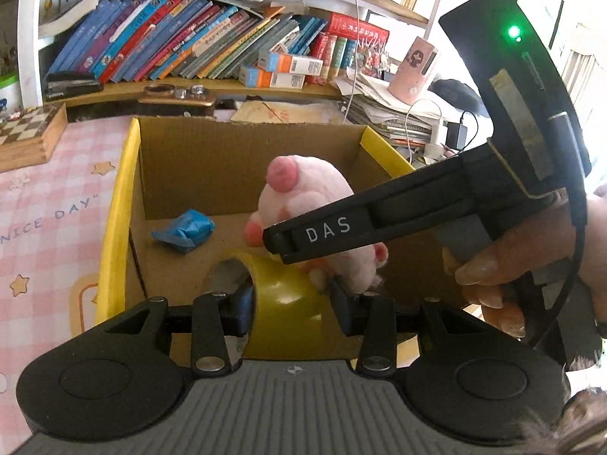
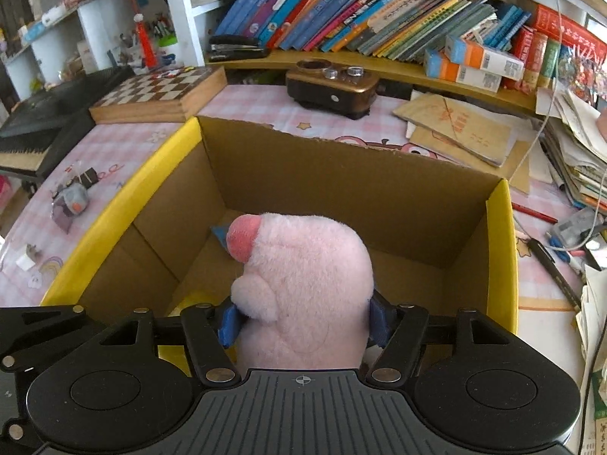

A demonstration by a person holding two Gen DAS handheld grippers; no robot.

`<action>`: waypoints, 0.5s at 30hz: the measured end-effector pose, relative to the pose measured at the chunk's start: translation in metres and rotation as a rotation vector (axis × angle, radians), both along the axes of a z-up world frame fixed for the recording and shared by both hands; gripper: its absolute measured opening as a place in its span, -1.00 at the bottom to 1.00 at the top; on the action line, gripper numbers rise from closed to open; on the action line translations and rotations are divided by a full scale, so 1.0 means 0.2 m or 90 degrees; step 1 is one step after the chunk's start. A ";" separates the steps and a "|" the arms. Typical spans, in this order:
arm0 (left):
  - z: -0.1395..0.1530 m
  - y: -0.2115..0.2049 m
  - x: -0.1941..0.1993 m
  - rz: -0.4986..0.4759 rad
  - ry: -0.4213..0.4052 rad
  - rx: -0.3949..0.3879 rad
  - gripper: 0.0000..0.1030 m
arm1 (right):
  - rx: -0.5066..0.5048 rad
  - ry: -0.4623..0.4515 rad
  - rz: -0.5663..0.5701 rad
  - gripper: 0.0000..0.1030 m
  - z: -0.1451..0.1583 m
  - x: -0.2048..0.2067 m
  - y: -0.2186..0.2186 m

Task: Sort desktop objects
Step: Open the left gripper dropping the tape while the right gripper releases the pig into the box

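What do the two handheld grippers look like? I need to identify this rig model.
Both are black with ribbed grey bodies, round black caps and silver rivets. The right gripper has blue pads; seen from the left gripper, it bears white "DAS" lettering and a green light.

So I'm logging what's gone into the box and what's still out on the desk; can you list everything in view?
Cardboard box: one, brown with yellow rim, mid-desk.
Plush toy: one, pink, over the box between the right gripper's pads.
Tape roll: one, yellow, in the box between the left gripper's pads.
Blue wrapper: one, crumpled, on the box floor.
Chessboard: one, wooden, behind the box.
Books: many, mixed colours, on the shelf.
Small grey toy: one, left of the box.
Left gripper: black.
Right gripper: black, blue pads.
Hand: one, on the right gripper's handle.
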State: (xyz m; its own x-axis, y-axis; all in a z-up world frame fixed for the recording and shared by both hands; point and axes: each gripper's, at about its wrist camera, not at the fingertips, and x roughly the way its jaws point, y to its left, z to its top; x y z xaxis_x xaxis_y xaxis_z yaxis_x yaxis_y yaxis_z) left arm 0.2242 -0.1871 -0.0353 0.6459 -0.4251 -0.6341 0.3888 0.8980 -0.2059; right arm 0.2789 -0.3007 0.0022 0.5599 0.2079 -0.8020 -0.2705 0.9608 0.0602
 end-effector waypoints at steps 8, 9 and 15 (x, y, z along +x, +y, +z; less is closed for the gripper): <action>0.10 0.04 -0.13 -0.004 -0.088 -0.021 0.42 | 0.036 -0.033 -0.026 0.35 0.08 -0.09 -0.05; 0.13 0.05 -0.15 -0.002 -0.102 -0.024 0.45 | 0.038 -0.047 -0.028 0.38 0.10 -0.11 -0.05; 0.24 0.12 -0.26 0.031 -0.155 -0.039 0.59 | 0.058 -0.126 -0.046 0.46 0.25 -0.20 -0.06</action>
State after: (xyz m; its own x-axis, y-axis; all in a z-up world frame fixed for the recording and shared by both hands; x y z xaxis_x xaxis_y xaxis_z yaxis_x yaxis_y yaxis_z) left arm 0.1730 -0.1624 0.0130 0.7968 -0.4225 -0.4319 0.3900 0.9056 -0.1664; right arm 0.2384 -0.3130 0.0527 0.7204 0.2287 -0.6548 -0.2170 0.9710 0.1004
